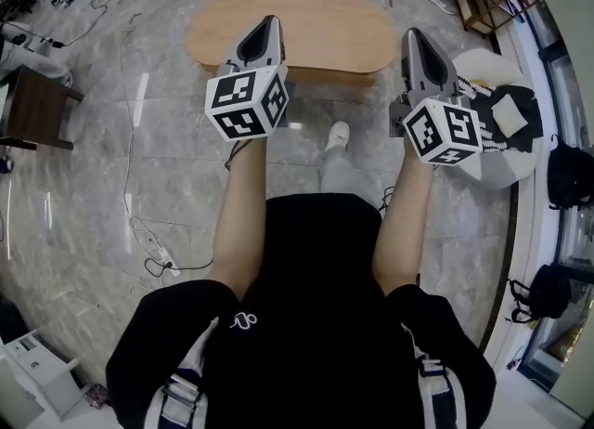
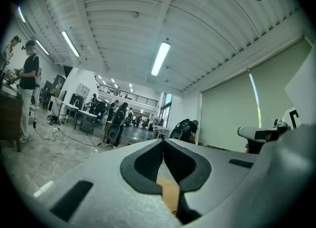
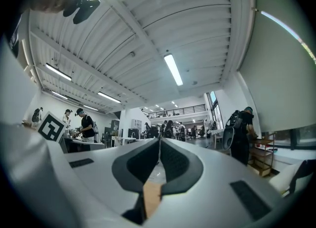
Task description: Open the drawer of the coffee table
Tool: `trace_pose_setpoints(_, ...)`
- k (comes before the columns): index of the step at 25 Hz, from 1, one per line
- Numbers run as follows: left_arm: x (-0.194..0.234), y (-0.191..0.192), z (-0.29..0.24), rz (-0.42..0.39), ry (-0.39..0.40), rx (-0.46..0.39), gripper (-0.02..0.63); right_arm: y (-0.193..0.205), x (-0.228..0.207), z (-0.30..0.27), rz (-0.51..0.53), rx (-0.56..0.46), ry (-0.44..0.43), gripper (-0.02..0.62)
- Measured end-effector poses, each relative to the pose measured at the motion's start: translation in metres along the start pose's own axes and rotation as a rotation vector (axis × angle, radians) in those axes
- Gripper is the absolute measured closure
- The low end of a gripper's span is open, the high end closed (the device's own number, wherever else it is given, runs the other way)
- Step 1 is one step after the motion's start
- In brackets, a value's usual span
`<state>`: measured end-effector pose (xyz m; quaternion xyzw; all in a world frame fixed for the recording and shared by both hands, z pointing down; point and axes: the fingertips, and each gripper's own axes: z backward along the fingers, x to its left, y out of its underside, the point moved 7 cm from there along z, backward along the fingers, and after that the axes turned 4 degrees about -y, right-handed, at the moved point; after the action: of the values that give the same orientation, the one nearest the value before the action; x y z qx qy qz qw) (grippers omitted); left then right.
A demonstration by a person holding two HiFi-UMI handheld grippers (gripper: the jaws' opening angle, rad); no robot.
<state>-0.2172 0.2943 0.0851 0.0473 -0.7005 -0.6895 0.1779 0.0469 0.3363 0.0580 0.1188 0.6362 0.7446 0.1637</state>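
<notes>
Both the left tongs (image 1: 270, 23) and the right tongs (image 1: 411, 35) are clenched and empty, held out level toward the coffee table (image 1: 316, 28) at the upper centre of the head view. Its drawer does not show from above, only the top and front edge.

Reaching in clenched like this would likely bump the front rather than catch a handle, so the tongs must part first. A hard tug may drag the whole table across the smooth floor (image 1: 186, 167).

A white seat with dark clutter (image 1: 497, 74) sits just beside the right tongs, while a cable and power strip (image 1: 162, 255) at lower left could snag a foot. The path ahead looks open.
</notes>
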Motion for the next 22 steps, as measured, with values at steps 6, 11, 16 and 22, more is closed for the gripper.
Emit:
trace_pose_setpoints(6,-0.012,0.0,-0.061,0.007,0.01,-0.032,0.595,0.01,-0.054,-0.043,-0.022,0.001,0.005,0.581)
trace_pose_setpoints(11,-0.021,0.004,-0.124,0.002,0.006,-0.032,0.595,0.02,-0.1,-0.096,-0.03,0.01,-0.025,0.581)
trace_pose_setpoints(16,-0.03,0.01,-0.199,-0.03,-0.008,-0.012,0.595,0.036,-0.149,-0.164,-0.044,0.037,-0.07,0.581)
trace_pose_setpoints(22,-0.028,0.016,-0.284,-0.042,-0.038,0.024,0.595,0.061,-0.205,-0.245,-0.095,0.083,-0.119,0.581)
